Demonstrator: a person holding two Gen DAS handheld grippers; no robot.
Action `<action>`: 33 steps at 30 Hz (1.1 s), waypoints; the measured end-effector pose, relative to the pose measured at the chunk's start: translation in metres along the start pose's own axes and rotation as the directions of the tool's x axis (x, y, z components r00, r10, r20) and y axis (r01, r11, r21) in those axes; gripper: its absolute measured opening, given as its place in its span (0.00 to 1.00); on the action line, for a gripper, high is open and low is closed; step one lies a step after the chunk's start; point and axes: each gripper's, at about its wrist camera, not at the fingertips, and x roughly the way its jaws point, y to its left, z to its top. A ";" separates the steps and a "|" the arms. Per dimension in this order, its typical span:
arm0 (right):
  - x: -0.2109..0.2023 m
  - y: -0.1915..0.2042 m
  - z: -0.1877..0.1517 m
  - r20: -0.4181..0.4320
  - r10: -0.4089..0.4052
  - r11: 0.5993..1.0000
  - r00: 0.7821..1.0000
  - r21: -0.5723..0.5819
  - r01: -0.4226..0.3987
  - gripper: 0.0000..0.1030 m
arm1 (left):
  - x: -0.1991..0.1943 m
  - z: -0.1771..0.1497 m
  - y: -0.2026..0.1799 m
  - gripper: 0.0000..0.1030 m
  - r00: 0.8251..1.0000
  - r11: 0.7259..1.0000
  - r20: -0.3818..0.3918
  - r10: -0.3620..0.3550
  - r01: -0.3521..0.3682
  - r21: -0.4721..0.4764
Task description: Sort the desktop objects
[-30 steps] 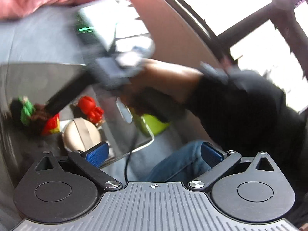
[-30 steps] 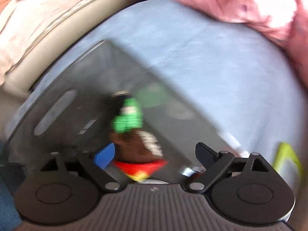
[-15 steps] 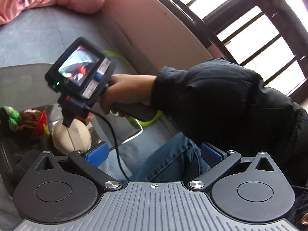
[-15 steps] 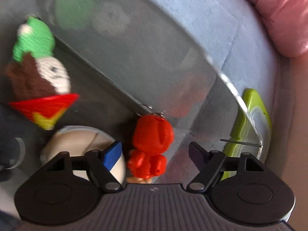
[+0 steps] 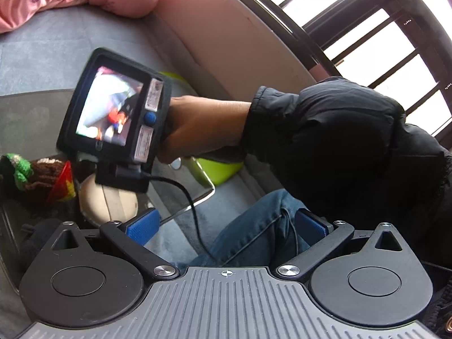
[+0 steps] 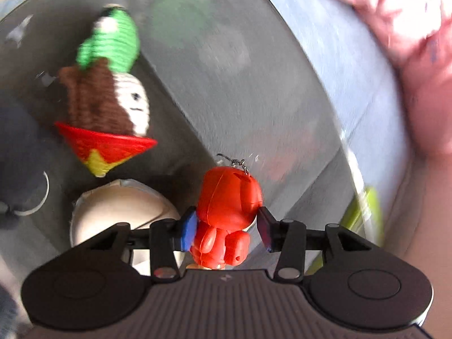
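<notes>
One red figurine [image 6: 227, 212] sits between the jaws of the right gripper [image 6: 227, 227], its round head pointing forward, away from the gripper body, and its two stubby legs pointing back toward it, so its long axis runs along the fingers. The blue pad [image 6: 188, 233] on the left side touches its flank and the dark pad on the right sits against or just beside its shoulder; the jaws are nearly closed around it, though motion blur leaves a firm squeeze unconfirmed. A small metal chain loop rises from the top of its head.

Ahead and to the left of those jaws lies one crocheted doll [image 6: 107, 84] with a green cap, brown hair and white face; its long axis runs roughly forward, cap farthest away. One red and yellow cone [image 6: 103, 148] touches its near end, tip pointing back toward the gripper. One cream round object [image 6: 118, 214] lies just left of the jaws, behind the figurine. All rest on the glass tabletop [image 6: 254, 90].

The left gripper [image 5: 226, 227] has its jaws wide apart with nothing between them, hovering off the tabletop's edge. Ahead of them, the person's right hand [image 5: 197, 124] holds the other gripper's handle, whose one screen [image 5: 108, 107] faces back. One lime-green container [image 5: 223, 166] lies beyond the tabletop corner.
</notes>
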 end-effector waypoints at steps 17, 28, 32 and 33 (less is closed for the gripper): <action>-0.024 -0.041 0.012 0.034 0.192 0.954 0.981 0.229 -0.195 0.90 | -0.012 0.004 0.037 1.00 0.996 0.985 0.067 -0.057 0.067 -0.161; 0.028 -0.038 -0.015 0.036 0.691 0.413 0.722 0.800 -0.436 0.96 | -0.003 0.006 0.043 1.00 0.996 0.979 0.044 -0.074 0.081 -0.188; 0.046 -0.024 -0.013 0.006 0.691 0.401 0.723 0.829 -0.390 0.98 | -0.001 0.007 0.043 1.00 0.997 0.980 0.039 -0.069 0.075 -0.184; 0.049 -0.019 -0.010 -0.020 0.679 0.437 0.734 0.814 -0.382 0.97 | 0.000 0.007 0.042 1.00 0.997 0.981 0.038 -0.066 0.072 -0.181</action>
